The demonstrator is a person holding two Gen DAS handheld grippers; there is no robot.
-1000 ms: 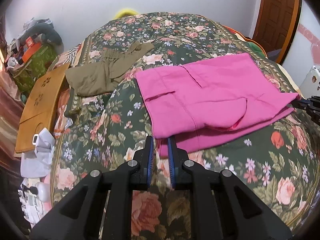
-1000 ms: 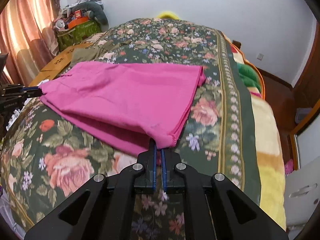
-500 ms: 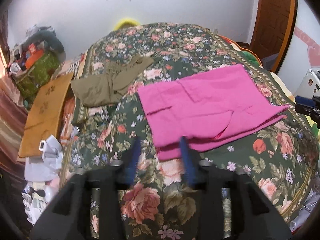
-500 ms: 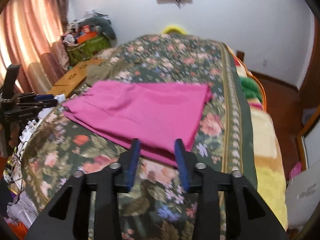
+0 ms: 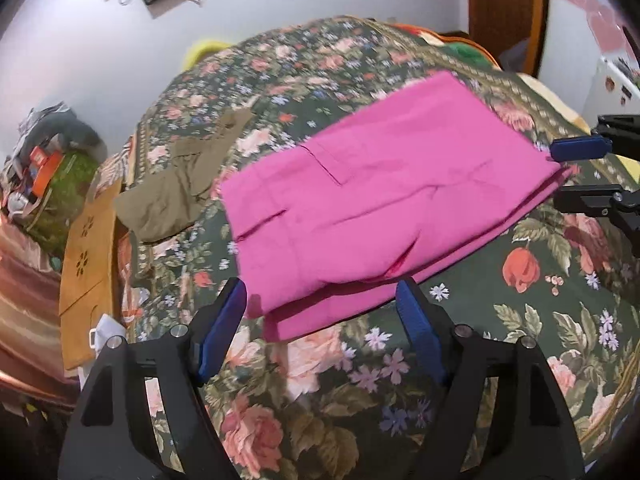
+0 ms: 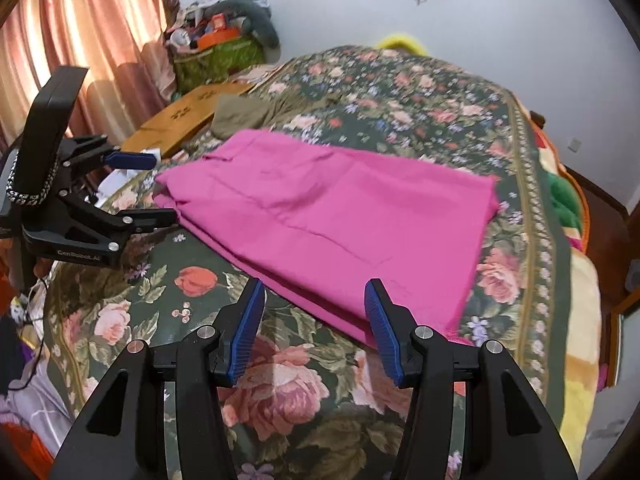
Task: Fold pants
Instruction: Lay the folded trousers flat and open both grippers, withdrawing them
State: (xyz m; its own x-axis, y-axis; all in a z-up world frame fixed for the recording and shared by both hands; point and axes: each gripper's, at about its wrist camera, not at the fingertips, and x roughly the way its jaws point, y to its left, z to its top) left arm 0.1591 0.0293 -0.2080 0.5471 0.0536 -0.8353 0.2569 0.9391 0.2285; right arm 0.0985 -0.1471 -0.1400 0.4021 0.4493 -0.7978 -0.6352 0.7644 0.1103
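Pants (image 5: 376,208) are lying folded once on the floral bed (image 5: 520,320), a pink slab spanning the width near the bed's near edge, top layer set slightly back so the lower layer is showing along that edge. Your left gripper (image 5: 322,330) is hovering just off the near left corner, jaws opening wide, nothing between them. Your right gripper (image 6: 314,322) is doing likewise at the near right corner: jaws opening, about half spread, cloth ahead of them but not pinched. Fabric is looking thin, light and limp, so it's likely going to sag and slide layer on layer; nothing fragile. For the next fold, you're best taking both layers together at the corners of one short end, pinching deep enough to catch the bottom layer. Olive garment (image 5: 176,196) is sitting clear toward the bed's far left edge.
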